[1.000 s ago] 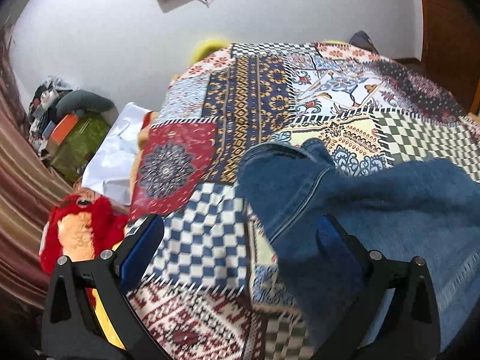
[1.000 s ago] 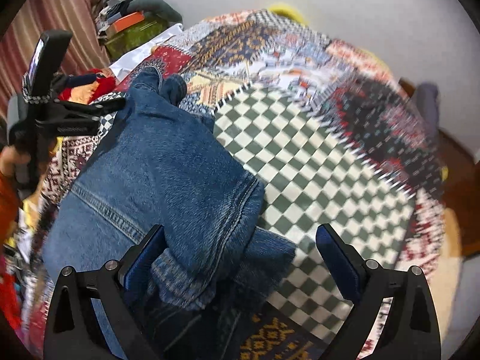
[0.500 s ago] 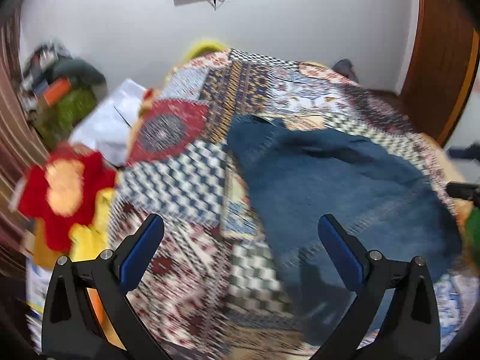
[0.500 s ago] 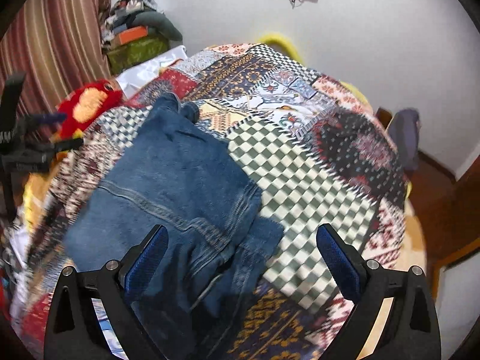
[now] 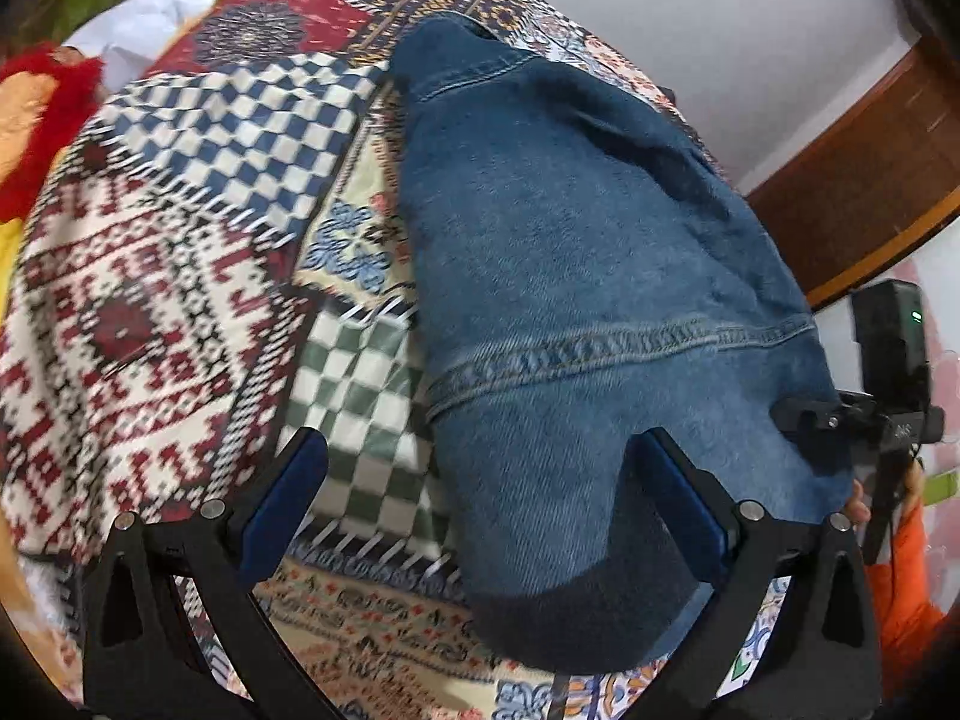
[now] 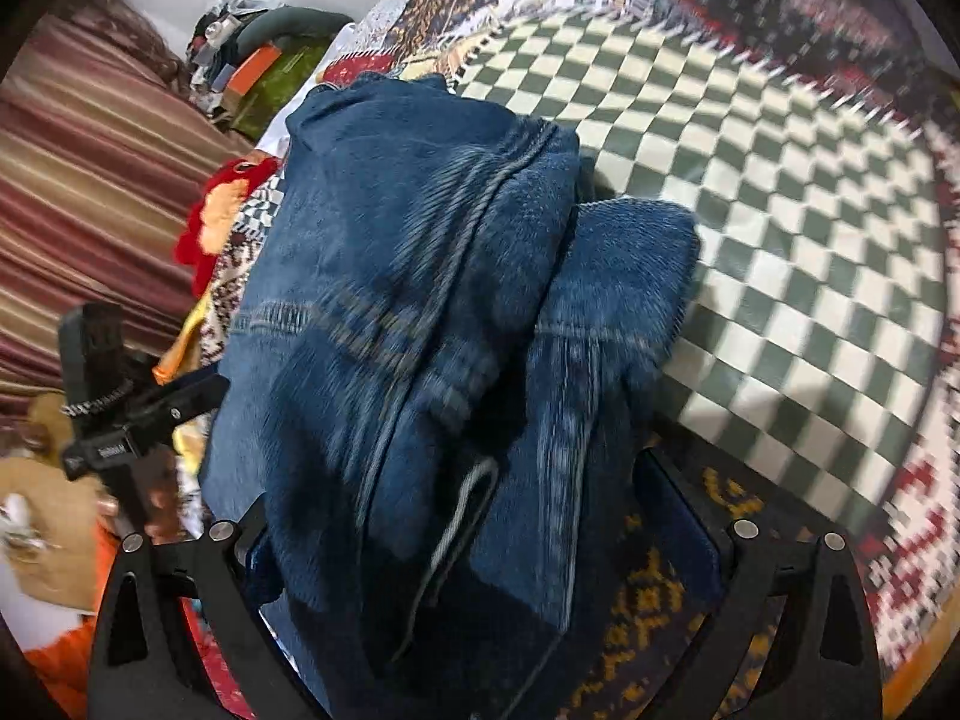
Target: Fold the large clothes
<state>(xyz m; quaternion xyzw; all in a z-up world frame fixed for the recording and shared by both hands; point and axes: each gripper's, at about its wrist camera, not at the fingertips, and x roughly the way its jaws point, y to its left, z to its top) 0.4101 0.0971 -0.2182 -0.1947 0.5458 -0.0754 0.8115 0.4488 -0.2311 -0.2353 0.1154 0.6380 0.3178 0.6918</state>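
Left wrist view: the left tongs (image 5: 477,510) are spread wide over the near edge of folded blue jeans (image 5: 588,276), filling center-right on a patchwork bedspread (image 5: 162,300). Right tongs (image 6: 480,531) likewise spread, with the jeans' stacked denim layers bunched between the fingers at lower center.

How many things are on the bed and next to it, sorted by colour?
Blue: 1, the denim garment
Many-coloured: 1, the patchwork bedspread
Red and orange: 1, the plush toy
Green: 1, the box
Total: 4
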